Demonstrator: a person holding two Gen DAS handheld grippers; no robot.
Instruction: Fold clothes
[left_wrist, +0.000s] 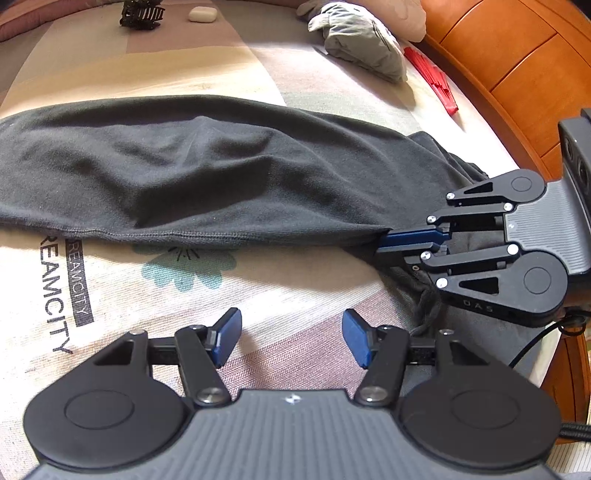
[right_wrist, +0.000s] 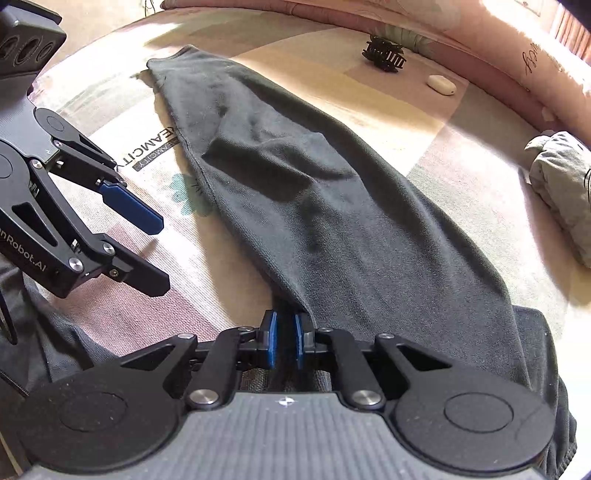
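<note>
Trousers (left_wrist: 177, 166), dark grey, are lying stretched out across a bed (left_wrist: 295, 295) covered in a patterned sheet, one leg folded over and running from the near right toward the far left in the right wrist view (right_wrist: 332, 206). The right gripper (left_wrist: 384, 243) is pinching the edge of the fabric near the waist end, its blue jaws standing narrow with cloth caught between them (right_wrist: 286, 332). The left gripper (left_wrist: 291, 336) is hovering just above the bare sheet, near the hem, its jaws standing wide and holding nothing (right_wrist: 147, 240). A crumpled grey garment (left_wrist: 362, 40) is sitting at the far right of the bed, beside a red fan (left_wrist: 432, 79). A black clip (left_wrist: 142, 14) and a white case (left_wrist: 202, 14) are resting at the far edge, well apart from the trousers.
</note>
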